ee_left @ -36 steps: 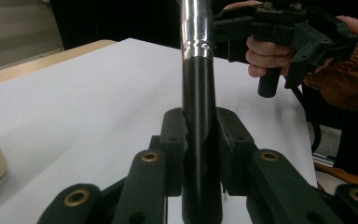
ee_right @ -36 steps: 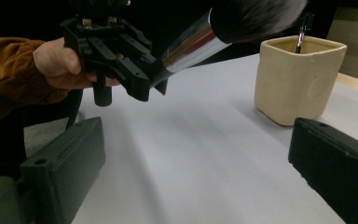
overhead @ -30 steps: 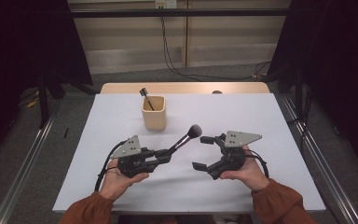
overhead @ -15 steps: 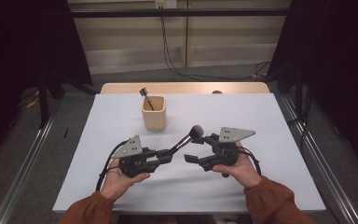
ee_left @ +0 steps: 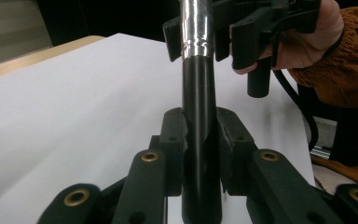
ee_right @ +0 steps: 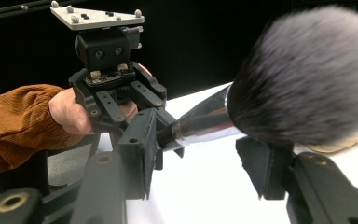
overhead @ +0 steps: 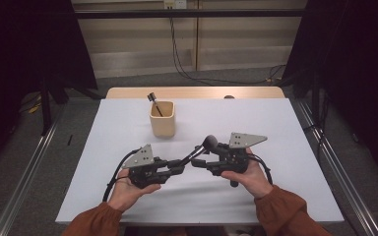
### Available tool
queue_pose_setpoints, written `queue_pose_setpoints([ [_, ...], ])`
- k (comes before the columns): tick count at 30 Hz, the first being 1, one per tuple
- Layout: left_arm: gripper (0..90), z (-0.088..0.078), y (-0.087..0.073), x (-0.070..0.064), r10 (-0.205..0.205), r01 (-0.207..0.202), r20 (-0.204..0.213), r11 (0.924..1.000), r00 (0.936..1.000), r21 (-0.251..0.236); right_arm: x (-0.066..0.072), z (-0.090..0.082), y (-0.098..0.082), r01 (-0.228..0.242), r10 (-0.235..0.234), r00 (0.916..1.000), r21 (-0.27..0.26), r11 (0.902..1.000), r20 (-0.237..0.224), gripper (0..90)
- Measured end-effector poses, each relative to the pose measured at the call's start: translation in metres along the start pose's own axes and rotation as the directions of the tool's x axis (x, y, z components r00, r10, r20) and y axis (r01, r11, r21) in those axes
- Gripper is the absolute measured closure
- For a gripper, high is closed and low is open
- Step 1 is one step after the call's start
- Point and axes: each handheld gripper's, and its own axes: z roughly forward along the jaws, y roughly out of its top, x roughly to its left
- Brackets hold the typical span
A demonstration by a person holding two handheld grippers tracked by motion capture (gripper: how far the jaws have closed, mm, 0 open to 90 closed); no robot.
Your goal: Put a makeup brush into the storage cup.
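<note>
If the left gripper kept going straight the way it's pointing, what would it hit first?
Probably the right gripper. The left gripper points along the makeup brush it clamps, and the right one's jaws have just been closing around that brush's silver collar, straight ahead; depth is hard to judge.

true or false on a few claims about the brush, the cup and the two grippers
1. The left gripper is shut on the brush handle. True.
2. The right gripper holds the brush alone. False: its jaws, just closing, flank the brush without pressing.
3. The cup lies tipped over. False: it stands upright.
4. A dark stick stands in the cup. True.
5. The brush lies on the table. False: it is held above it.
</note>
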Motion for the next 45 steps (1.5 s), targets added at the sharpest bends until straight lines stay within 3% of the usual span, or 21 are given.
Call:
queue_pose_setpoints([
  [15, 74.4, 0.005, -0.001, -0.001, 0.016, -0.016, 0.009, 0.9997, 0.9998, 0.017, -0.006, -0.001, -0.001, -0.099, 0.097, 0.9942, -0.033, 0.9946, -0.047, 65.6],
  [20, 73.7, 0.008, -0.003, -0.001, 0.033, -0.033, 0.011, 0.9990, 0.9994, 0.031, -0.006, -0.001, -0.001, -0.122, 0.119, 0.9896, -0.035, 0.9920, -0.081, 69.8],
  [22, 73.3, 0.009, -0.004, -0.002, 0.035, -0.035, 0.013, 0.9986, 0.9993, 0.038, -0.005, -0.001, 0.000, -0.104, 0.101, 0.9901, -0.026, 0.9942, -0.097, 70.9],
  [32, 69.2, 0.010, -0.004, -0.002, 0.018, -0.018, -0.004, 0.9993, 0.9998, 0.034, -0.003, -0.002, 0.003, -0.080, 0.077, 0.9931, -0.028, 0.9964, -0.088, 71.4],
  [39, 59.0, 0.011, -0.006, -0.002, -0.011, 0.011, -0.019, 0.9994, 0.9998, 0.032, -0.005, -0.008, 0.005, -0.077, 0.074, 0.9950, -0.036, 0.9964, -0.067, 71.5],
  [45, 45.2, 0.007, -0.005, 0.000, -0.028, 0.030, -0.057, 0.9992, 0.9980, 0.027, -0.007, -0.011, 0.006, -0.067, 0.066, 0.9963, -0.031, 0.9973, -0.055, 71.5],
])
